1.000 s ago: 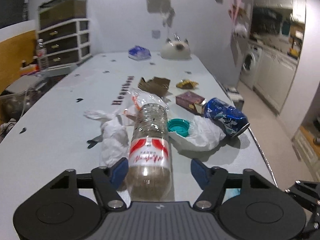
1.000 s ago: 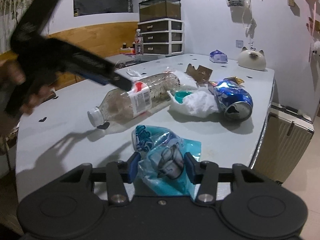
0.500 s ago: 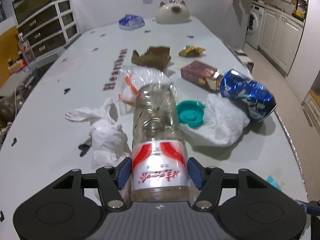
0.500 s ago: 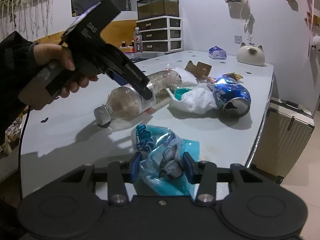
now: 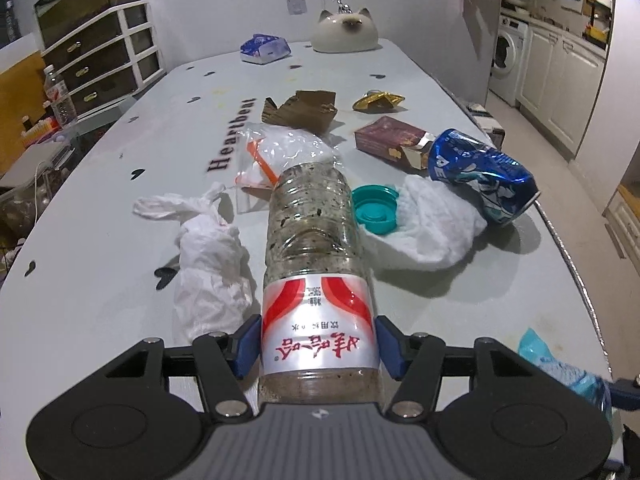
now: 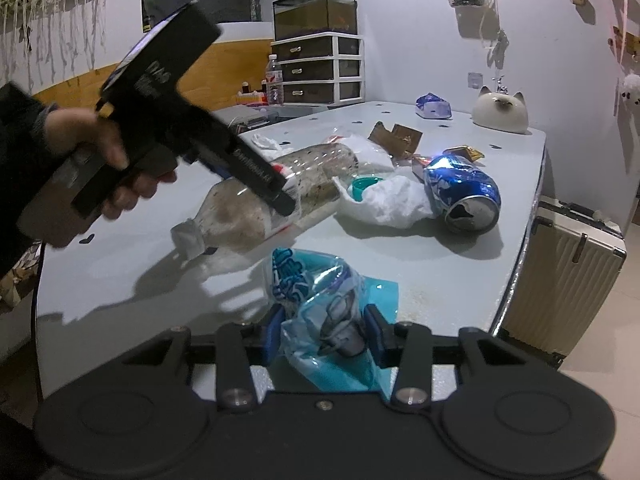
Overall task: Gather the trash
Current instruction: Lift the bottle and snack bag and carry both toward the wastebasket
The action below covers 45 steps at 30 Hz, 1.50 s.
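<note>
The left gripper (image 5: 318, 344) has closed in on the bottle (image 5: 316, 264), fingers now clamping its label. The right gripper (image 6: 324, 334) pinches the bag (image 6: 320, 292) near the surface (image 6: 460, 276) edge.

We see a clear, speckled bottle (image 5: 314, 220) with a red-and-white label, a blue can (image 5: 482, 174), a teal cap (image 5: 374, 209), white tissue (image 5: 430, 232), and a pale counter (image 5: 96, 304) with black hearts
</note>
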Motion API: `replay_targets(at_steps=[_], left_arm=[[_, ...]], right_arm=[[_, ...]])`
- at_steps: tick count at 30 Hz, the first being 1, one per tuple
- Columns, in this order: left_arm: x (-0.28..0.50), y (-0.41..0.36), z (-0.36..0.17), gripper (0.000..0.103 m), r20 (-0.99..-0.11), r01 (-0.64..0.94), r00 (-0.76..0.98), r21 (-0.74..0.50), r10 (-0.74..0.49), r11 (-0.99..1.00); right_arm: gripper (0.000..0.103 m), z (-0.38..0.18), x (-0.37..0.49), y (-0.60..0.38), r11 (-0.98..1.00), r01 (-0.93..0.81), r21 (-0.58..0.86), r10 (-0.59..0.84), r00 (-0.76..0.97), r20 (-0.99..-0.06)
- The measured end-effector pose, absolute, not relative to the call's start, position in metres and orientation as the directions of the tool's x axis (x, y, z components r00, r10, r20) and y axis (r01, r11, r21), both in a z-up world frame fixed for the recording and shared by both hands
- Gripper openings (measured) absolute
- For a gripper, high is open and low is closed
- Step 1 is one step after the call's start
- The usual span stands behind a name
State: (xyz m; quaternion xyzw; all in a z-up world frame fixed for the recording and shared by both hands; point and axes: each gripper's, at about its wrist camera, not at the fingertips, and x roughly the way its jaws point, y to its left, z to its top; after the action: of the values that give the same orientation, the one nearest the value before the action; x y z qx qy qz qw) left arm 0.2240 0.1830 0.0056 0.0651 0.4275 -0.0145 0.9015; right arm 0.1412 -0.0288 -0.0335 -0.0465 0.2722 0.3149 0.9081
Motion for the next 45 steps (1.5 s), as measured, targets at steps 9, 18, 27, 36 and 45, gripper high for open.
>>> replay_targets(at_steps=[9,18,27,36,45], left_arm=[[0.164,0.182,0.031,0.06,-0.667,0.01,0.743,0.095,0.056,0.995],[0.105,0.157,0.053,0.06,-0.572,-0.014,0.817,0.111,0.076,0.994],[0.061,0.125,0.068,0.06,-0.494,-0.002,0.868,0.083,0.043,0.997],[0.052,0.068,0.076,0.06,-0.456,0.1,0.888,0.054,-0.064,0.994],[0.076,-0.007,0.063,0.06,-0.466,0.214,0.865,0.001,-0.189,0.977]], right_arm=[[0.039,-0.011,0.133,-0.049,0.827,-0.555,0.089,0.53,0.718,-0.451],[0.038,0.016,0.116,-0.07,0.866,-0.496,0.068,0.483,0.791,-0.376],[0.038,0.037,0.09,-0.104,0.906,-0.417,0.071,0.417,0.852,-0.317],[0.038,0.048,0.07,-0.152,0.947,-0.31,0.081,0.32,0.906,-0.276],[0.038,0.036,0.071,-0.221,0.981,-0.153,0.116,0.181,0.939,-0.291]])
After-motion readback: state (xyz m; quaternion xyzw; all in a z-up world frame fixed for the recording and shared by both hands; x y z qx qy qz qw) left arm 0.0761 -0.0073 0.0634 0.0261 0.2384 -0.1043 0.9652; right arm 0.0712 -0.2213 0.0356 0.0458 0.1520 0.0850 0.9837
